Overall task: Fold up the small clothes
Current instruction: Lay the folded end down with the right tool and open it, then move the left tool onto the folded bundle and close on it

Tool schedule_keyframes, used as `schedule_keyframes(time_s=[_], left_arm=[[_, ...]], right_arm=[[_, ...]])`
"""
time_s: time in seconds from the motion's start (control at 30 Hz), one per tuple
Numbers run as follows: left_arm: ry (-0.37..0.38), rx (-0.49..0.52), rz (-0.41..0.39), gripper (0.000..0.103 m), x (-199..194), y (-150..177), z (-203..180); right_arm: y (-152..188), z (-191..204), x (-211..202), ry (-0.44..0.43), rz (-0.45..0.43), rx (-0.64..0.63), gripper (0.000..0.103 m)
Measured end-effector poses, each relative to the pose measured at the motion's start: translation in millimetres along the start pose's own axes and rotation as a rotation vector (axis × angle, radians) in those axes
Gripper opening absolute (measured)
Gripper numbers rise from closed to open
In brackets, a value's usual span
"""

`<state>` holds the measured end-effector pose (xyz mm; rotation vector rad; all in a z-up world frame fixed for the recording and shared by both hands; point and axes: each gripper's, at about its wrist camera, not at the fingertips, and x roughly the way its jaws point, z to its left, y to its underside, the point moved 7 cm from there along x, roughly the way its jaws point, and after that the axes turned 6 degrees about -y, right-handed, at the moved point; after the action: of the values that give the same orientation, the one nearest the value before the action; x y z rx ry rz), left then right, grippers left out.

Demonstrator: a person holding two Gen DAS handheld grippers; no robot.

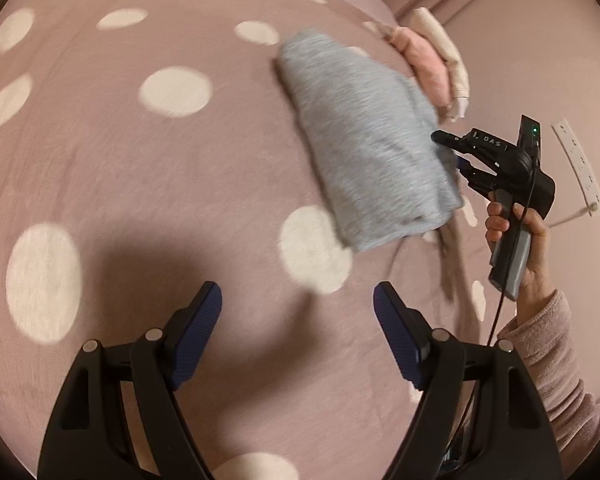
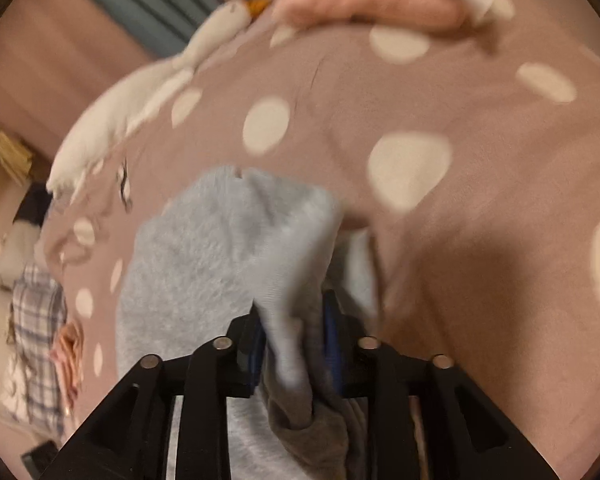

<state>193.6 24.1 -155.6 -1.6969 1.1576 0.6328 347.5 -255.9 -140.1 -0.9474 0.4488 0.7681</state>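
Note:
A folded light grey fleece garment (image 1: 364,136) is held a little above the pink polka-dot bedspread (image 1: 140,184). My right gripper (image 1: 454,156) is shut on the garment's right edge; in the right wrist view the garment (image 2: 228,248) is bunched between the blue pads (image 2: 332,328) of that gripper (image 2: 294,332). My left gripper (image 1: 298,308) is open and empty, low over the bedspread, to the lower left of the garment.
A pink folded garment (image 1: 424,64) and a cream one (image 1: 444,44) lie stacked at the bed's far right edge. A white plush toy (image 2: 140,96) lies at the far side. Plaid and other loose clothes (image 2: 40,320) lie at the left edge. A power strip (image 1: 578,160) lies beyond the bed.

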Motion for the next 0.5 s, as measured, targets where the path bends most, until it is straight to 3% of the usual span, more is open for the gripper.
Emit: schedule_keyframes(time_s=[0.1, 0.2, 0.27, 0.37, 0.43, 0.5], left_arm=[[0.020, 0.055, -0.045, 0.078, -2, -21, -26], [0.046, 0.119, -0.105, 0.077, -4, -42, -54], [0.074, 0.163, -0.133, 0.072, 0, -57, -76], [0.079, 0.232, -0.142, 0.056, 13, -67, -100], [0.055, 0.263, -0.112, 0.047, 36, -70, -107], [0.020, 0.271, -0.061, 0.045, 61, -66, -105]], right_arm=[[-8, 6, -17, 0.043, -0.066, -0.067, 0.034], [-12, 26, -25, -0.002, -0.096, -0.163, 0.034], [-11, 36, -22, -0.032, -0.075, -0.207, 0.034], [-8, 47, -6, -0.033, -0.029, -0.262, 0.034], [-6, 47, 7, -0.003, -0.001, -0.282, 0.032], [-3, 37, 24, 0.039, 0.040, -0.265, 0.030]])
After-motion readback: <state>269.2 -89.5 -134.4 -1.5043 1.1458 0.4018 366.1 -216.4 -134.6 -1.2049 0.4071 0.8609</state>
